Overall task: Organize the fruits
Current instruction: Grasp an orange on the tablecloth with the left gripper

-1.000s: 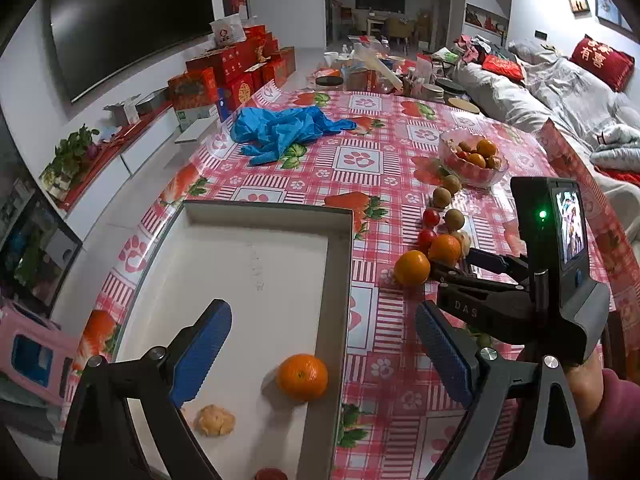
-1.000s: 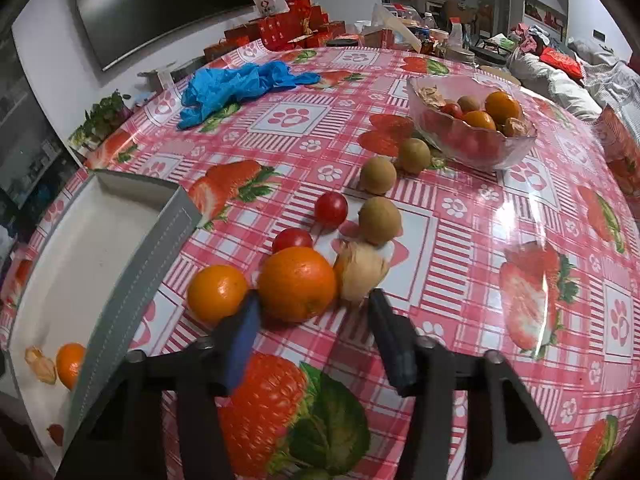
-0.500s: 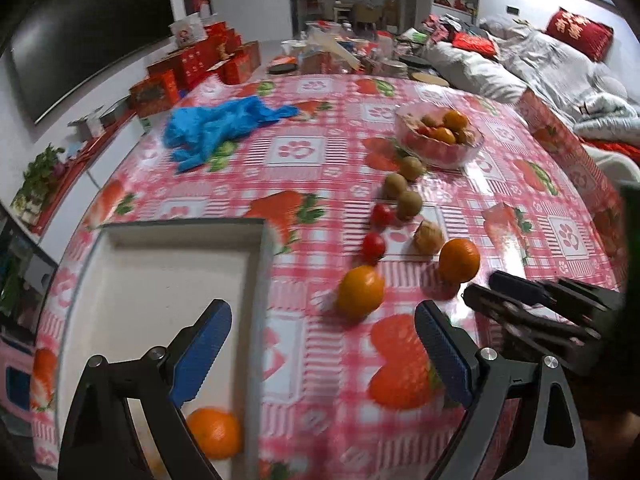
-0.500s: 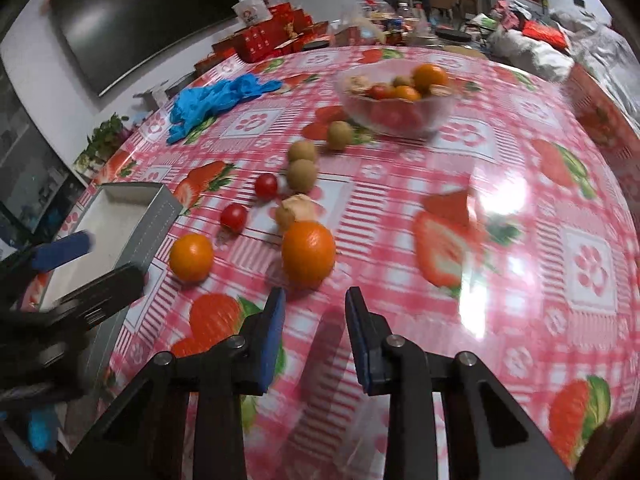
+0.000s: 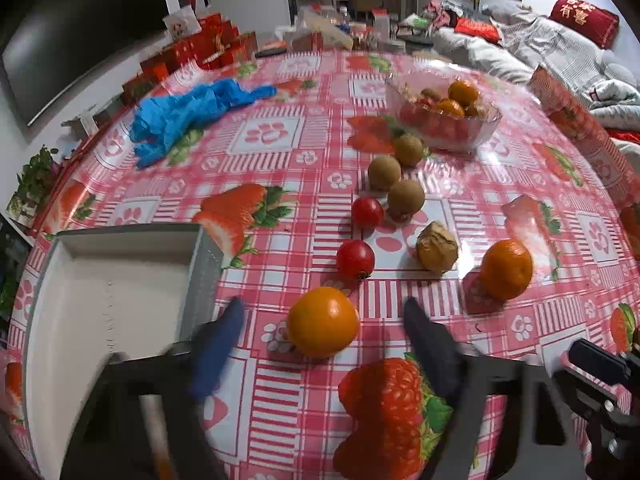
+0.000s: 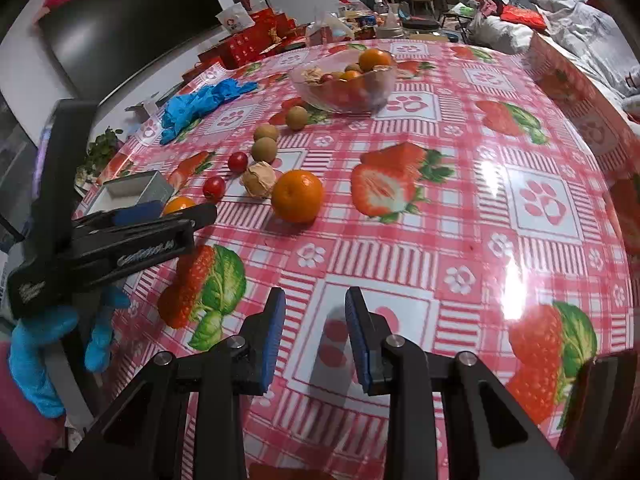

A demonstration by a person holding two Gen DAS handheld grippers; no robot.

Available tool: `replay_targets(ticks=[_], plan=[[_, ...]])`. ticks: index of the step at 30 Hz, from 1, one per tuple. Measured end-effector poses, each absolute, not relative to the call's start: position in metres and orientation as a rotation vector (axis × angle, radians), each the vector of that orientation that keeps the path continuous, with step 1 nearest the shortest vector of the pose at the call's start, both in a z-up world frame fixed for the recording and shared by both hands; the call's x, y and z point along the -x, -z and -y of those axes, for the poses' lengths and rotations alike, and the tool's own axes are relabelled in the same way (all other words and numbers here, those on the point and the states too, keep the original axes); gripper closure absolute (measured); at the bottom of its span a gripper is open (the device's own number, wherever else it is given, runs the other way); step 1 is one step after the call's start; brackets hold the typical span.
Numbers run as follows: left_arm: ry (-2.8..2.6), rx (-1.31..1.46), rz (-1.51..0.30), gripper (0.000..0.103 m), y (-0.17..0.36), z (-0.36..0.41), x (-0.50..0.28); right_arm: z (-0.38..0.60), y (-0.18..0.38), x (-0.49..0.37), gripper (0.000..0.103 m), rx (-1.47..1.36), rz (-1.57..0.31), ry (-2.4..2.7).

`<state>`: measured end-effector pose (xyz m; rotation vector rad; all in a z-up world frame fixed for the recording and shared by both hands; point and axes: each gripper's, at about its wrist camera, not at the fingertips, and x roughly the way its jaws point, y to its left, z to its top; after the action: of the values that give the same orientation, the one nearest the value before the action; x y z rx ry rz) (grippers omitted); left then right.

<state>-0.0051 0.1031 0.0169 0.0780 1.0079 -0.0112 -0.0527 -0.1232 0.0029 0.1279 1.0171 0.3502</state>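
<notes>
The left gripper (image 5: 320,326) is closing, its blurred jaws flanking but not touching a round orange (image 5: 323,321) beside the grey tray (image 5: 202,268). The right gripper (image 6: 316,330) stands narrow and empty. Only the right wrist view shows a blue-gloved hand (image 6: 52,344).

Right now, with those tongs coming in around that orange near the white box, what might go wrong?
The left tongs are closing around the near orange but not yet touching it; being round on a glossy tablecloth, it could roll away if nudged off-centre. The cherry tomato lies just behind and might get bumped. The white box wall stands close to the tongs' left finger, which could clip it.
</notes>
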Motion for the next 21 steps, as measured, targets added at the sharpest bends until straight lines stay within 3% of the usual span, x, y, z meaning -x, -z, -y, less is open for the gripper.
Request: replay_targets(ticks=[1, 4, 5, 6, 14, 16, 18, 21], plan=[[0.011, -0.067, -1.028, 0.041, -0.012, -0.104, 0.002, 0.125, -0.003, 0.055, 0.069, -0.128, -1.016, -0.347], [0.024, -0.028, -1.018, 0.051, -0.010, -0.106, 0.002, 0.131, -0.003, 0.058, 0.069, -0.122, -1.013, -0.333], [0.037, -0.026, -1.016, 0.062, -0.010, -0.104, 0.003, 0.133, -0.003, 0.059, 0.069, -0.121, -1.015, -0.328], [0.045, -0.030, -1.014, 0.065, -0.011, -0.102, 0.005, 0.135, -0.003, 0.059, 0.069, -0.123, -1.016, -0.325], [0.077, -0.041, -1.003, 0.065, -0.012, -0.095, 0.045, 0.146, 0.000, 0.074, 0.069, -0.139, -1.020, -0.313], [0.077, -0.039, -1.000, 0.065, -0.013, -0.094, 0.066, 0.150, 0.001, 0.076, 0.063, -0.152, -1.025, -0.312], [0.076, -0.042, -0.995, 0.065, -0.014, -0.094, 0.083, 0.154, 0.002, 0.079, 0.039, -0.168, -1.028, -0.311], [0.059, -0.039, -0.982, 0.065, -0.013, -0.093, 0.106, 0.162, 0.000, 0.084, 0.029, -0.180, -1.009, -0.301]])
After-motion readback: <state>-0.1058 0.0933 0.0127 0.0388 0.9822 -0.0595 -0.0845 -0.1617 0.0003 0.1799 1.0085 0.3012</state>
